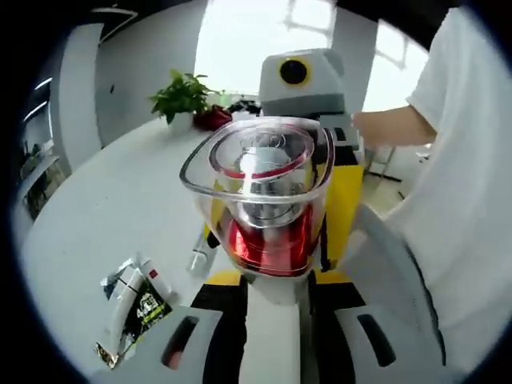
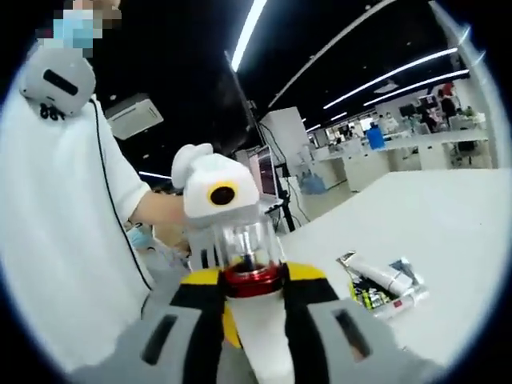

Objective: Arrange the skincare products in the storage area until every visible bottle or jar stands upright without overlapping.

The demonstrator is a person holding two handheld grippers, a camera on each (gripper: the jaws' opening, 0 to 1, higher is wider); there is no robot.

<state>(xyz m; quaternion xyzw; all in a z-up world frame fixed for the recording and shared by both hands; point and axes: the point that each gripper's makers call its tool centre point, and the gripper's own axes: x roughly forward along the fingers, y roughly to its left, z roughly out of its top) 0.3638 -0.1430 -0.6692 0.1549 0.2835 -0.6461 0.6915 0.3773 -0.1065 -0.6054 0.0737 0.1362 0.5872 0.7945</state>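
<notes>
Between both grippers, the clear red-based jar (image 1: 268, 200) was clamped by left (image 1: 268, 320) and right (image 2: 256, 312) jaws; uneven pulling could've dropped it onto the table (image 1: 112, 208).

Clear red-banded jar (image 1: 268, 200) held aloft — tubes (image 1: 136, 300) lying flat.

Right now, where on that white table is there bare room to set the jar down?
Bare table runs from the sachet and tubes up to the potted plant. It is crowded where both tools meet on the red-and-clear jar, beside the person's sleeve.
</notes>
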